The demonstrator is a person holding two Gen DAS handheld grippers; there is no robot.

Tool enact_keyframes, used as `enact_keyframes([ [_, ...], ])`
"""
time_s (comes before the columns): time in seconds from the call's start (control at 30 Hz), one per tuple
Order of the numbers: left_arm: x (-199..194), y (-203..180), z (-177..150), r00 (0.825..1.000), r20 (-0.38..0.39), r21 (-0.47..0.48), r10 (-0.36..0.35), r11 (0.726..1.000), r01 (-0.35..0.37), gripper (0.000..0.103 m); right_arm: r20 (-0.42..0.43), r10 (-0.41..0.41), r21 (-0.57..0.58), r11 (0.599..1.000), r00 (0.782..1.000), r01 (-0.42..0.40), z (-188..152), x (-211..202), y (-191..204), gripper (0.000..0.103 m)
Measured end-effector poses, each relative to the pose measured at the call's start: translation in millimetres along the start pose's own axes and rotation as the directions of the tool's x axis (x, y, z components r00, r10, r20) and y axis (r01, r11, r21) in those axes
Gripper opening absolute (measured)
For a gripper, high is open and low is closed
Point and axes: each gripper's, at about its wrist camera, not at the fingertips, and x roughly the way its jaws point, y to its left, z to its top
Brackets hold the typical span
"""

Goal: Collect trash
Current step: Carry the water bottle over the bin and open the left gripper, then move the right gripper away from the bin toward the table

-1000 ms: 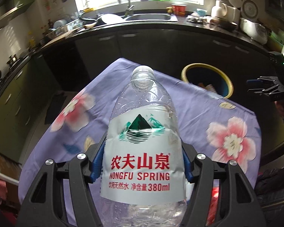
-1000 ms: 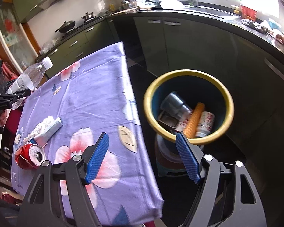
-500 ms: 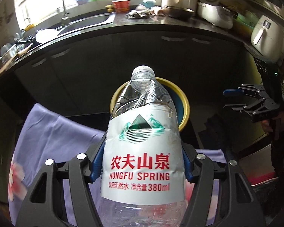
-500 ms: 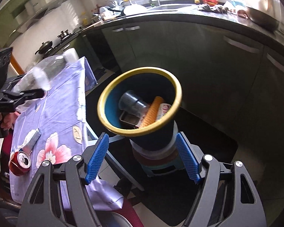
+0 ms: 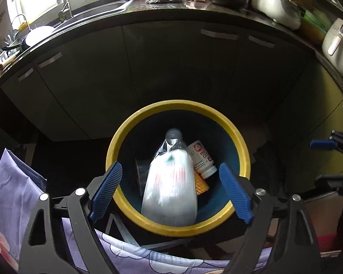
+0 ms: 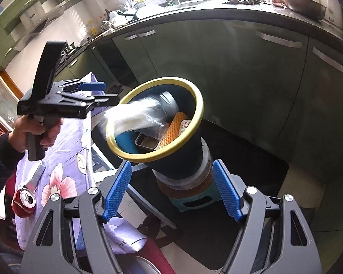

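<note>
The left tongs (image 5: 170,191) gape wide, gripping nothing; the clear plastic water bottle (image 5: 170,187), blurred, is cap-first inside the yellow-rimmed dark bin (image 5: 242,150). The right tongs (image 6: 172,193) also stand wide and bare beside it.

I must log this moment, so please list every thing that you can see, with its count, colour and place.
water bottle: 1, clear, white label, blurred, cap-first in bin mouth
bin: 1, dark, yellow rim, beside table
white bottle: 1, in bin
orange corrugated piece: 1, in bin
metal tin: 1, in bin
can: 1, red, on tablecloth
tablecloth: 1, purple, floral
left gripper: open, above bin
right gripper: open, empty
</note>
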Motion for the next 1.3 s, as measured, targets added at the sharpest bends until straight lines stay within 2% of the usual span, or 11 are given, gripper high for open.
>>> enact_keyframes([
  [0.2, -66, 14, -21, 0.996, 0.090, -0.030, 0.028, 0.999, -0.025, 0.084, -0.005, 0.013, -0.020, 1.000, 1.000, -0.013, -1, 4, 12, 0.075],
  [0.37, -134, 36, -60, 0.980, 0.182, -0.149, 0.082, 0.987, -0.055, 0.086, -0.018, 0.041, -0.055, 0.998, 0.999, -0.042, -3, 8, 33, 0.075],
  [0.53, -204, 54, -114, 0.939, 0.280, -0.249, 0.200, 0.960, -0.130, 0.088, -0.038, 0.057, -0.119, 0.991, 0.998, -0.062, -4, 12, 62, 0.075],
  [0.63, -241, 62, -154, 0.895, 0.333, -0.325, 0.296, 0.927, -0.186, 0.089, -0.026, 0.055, -0.135, 0.989, 0.998, -0.059, -2, 11, 78, 0.075],
  [0.73, -272, 72, -195, 0.844, 0.362, -0.419, 0.395, 0.878, -0.231, 0.089, -0.020, 0.054, -0.132, 0.990, 0.998, -0.056, 3, 12, 88, 0.075],
  [0.87, -302, 80, -257, 0.758, 0.372, -0.541, 0.536, 0.788, -0.292, 0.090, -0.039, 0.039, -0.152, 0.987, 0.998, -0.045, 8, 16, 106, 0.075],
  [1.0, -325, 90, -322, 0.646, 0.323, -0.653, 0.692, 0.657, -0.378, 0.092, -0.066, 0.039, -0.189, 0.981, 0.997, -0.051, 13, 24, 131, 0.075],
  [1.07, -328, 100, -352, 0.611, 0.268, -0.713, 0.745, 0.580, -0.395, 0.092, -0.078, 0.045, -0.210, 0.976, 0.996, -0.060, 16, 28, 143, 0.075],
  [1.17, -328, 115, -384, 0.608, 0.225, -0.780, 0.761, 0.515, -0.356, 0.092, -0.052, 0.043, -0.208, 0.977, 0.998, -0.053, 38, 34, 151, 0.075],
  [1.23, -325, 121, -395, 0.606, 0.207, -0.801, 0.768, 0.489, -0.346, 0.092, -0.012, 0.030, -0.152, 0.988, 0.999, -0.031, 66, 37, 139, 0.075],
  [1.3, -323, 122, -399, 0.591, 0.186, -0.803, 0.785, 0.468, -0.370, 0.092, 0.036, -0.009, -0.099, 0.995, 0.999, 0.012, 99, 40, 123, 0.075],
])
